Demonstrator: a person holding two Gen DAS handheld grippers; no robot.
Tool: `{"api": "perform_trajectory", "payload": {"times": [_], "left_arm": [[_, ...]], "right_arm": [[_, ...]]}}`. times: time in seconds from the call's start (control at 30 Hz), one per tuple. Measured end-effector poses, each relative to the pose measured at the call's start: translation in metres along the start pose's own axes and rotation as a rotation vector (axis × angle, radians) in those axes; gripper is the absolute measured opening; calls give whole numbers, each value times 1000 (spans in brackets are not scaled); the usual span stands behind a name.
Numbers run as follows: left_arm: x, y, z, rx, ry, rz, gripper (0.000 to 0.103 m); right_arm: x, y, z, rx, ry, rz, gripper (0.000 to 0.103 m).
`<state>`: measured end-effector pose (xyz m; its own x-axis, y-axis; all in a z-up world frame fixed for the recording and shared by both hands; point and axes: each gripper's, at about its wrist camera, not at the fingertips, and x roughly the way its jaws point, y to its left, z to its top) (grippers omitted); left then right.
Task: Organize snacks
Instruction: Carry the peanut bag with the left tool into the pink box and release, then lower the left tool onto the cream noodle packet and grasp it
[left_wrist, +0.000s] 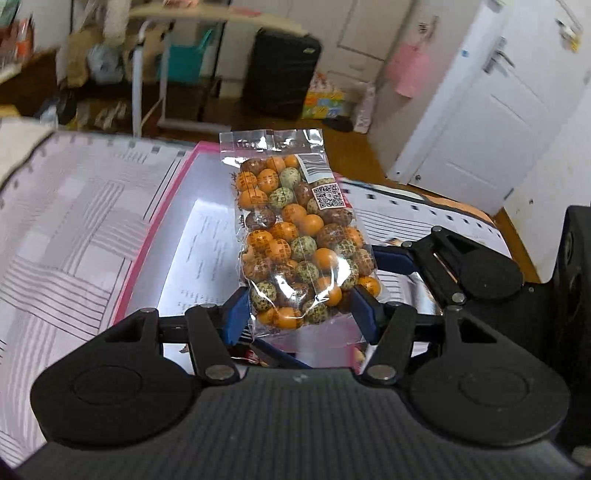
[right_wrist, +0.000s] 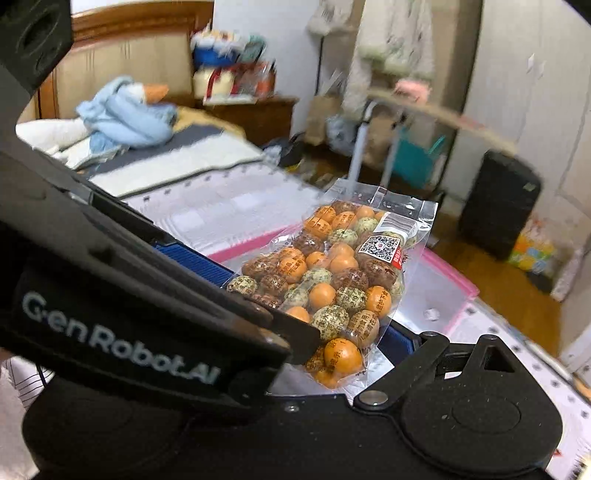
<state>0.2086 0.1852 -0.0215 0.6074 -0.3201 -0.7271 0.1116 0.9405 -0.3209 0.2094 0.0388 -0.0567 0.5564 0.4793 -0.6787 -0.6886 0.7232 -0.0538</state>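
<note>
Two hand-held grippers are on one clear snack bag (left_wrist: 299, 236) of orange, brown and speckled green coated balls. Left hand-held gripper (left_wrist: 299, 314): blue pads (left_wrist: 234, 314) press both sides of the bag's lower end, so it is clamped on the bag. The bag stands up and away from the jaws, sealed strip at the far end, QR label (left_wrist: 328, 195) near the top right.

Right hand-held gripper (right_wrist: 325, 325): in the right wrist view the same snack bag (right_wrist: 332, 280) lies between its fingers, with one blue pad (right_wrist: 195, 260) against the bag's left edge and the other at the lower right; it appears to grip the bag too. The left unit's black body crosses in front and hides part of the contact.

The bag is held above a glossy pink-edged folder (left_wrist: 192, 236) lying on patterned sheets (left_wrist: 74, 229). Background is motion-blurred: black suitcase (left_wrist: 282, 74), white door (left_wrist: 491, 110), bed with a blue plush (right_wrist: 125, 118).
</note>
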Motion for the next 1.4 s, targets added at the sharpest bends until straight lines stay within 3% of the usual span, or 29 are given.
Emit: {"api": "perform_trajectory", "payload": {"times": [0.27, 0.37, 0.43, 0.5, 0.6, 0.7, 1.03, 1.23, 1.4], "left_arm": [[59, 57, 0, -153, 73, -8, 58], [67, 56, -5, -165, 90, 57, 56], [63, 50, -7, -128, 66, 112, 58], [54, 45, -7, -113, 43, 112, 58], [34, 35, -9, -104, 14, 95, 58], [10, 13, -9, -49, -8, 94, 58], [-52, -78, -14, 167, -69, 5, 63], [-50, -126, -22, 247, -74, -52, 63], [-15, -162, -32, 295, -14, -94, 61]], "right_arm": [[60, -6, 0, 36, 125, 82, 97], [66, -4, 2, -1, 178, 73, 97], [55, -1, 4, -57, 169, 43, 97], [29, -3, 1, -51, 122, 40, 97], [-21, -13, -8, 33, 20, 86, 97], [-64, -20, -18, 68, -38, 67, 97], [-174, -52, -58, 163, -118, -21, 97], [-221, -82, -93, 260, -160, -79, 97], [-236, -103, -132, 321, -145, -204, 98]]}}
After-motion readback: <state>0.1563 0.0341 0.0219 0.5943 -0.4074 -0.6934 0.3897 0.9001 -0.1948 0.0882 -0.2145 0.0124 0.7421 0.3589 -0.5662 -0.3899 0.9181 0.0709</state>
